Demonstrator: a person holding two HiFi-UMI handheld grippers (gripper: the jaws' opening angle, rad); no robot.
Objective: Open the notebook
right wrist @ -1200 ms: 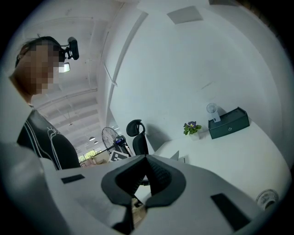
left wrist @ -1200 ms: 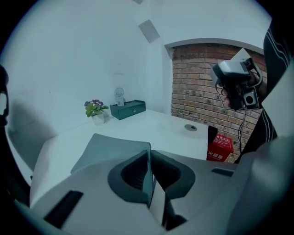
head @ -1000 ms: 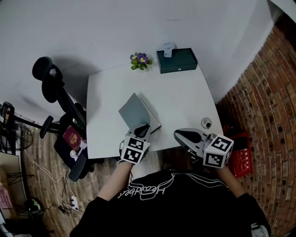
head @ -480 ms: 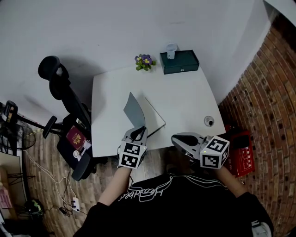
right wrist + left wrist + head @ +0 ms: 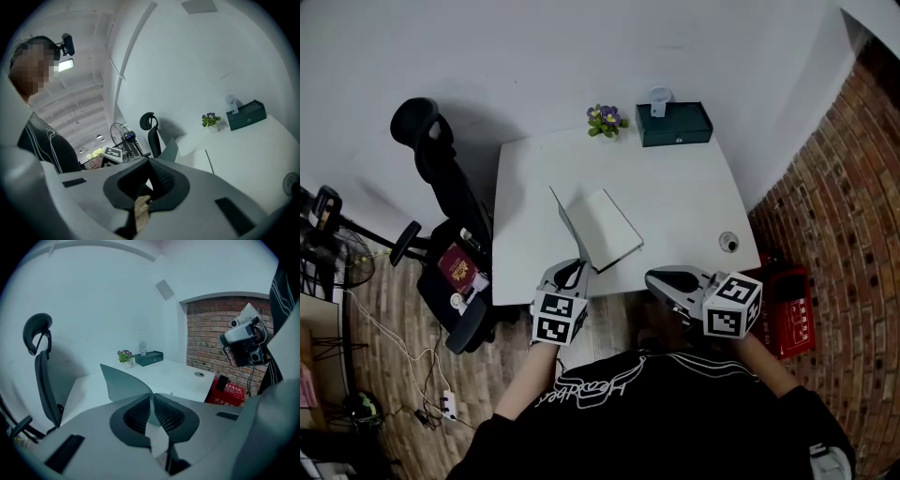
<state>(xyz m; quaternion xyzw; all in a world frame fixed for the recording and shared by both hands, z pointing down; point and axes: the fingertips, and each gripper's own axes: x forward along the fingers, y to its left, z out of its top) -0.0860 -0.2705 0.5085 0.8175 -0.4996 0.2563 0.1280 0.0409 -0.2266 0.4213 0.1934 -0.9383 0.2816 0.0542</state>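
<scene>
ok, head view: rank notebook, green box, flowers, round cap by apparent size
1. notebook
2. green box, which sits farther from the camera, so the real gap is unsure
3. flowers
4. round cap

Nothing read clearly — white characters on the red box (image 5: 228,390) and cursive script on the black shirt (image 5: 598,386) stayed illegible.

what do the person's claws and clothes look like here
Both tools are pale grey moulded plastic. The left claw and right claw have dark ribbed pads, and each carries a white cube with black square markers. The person wears a black top with a white line print.
</scene>
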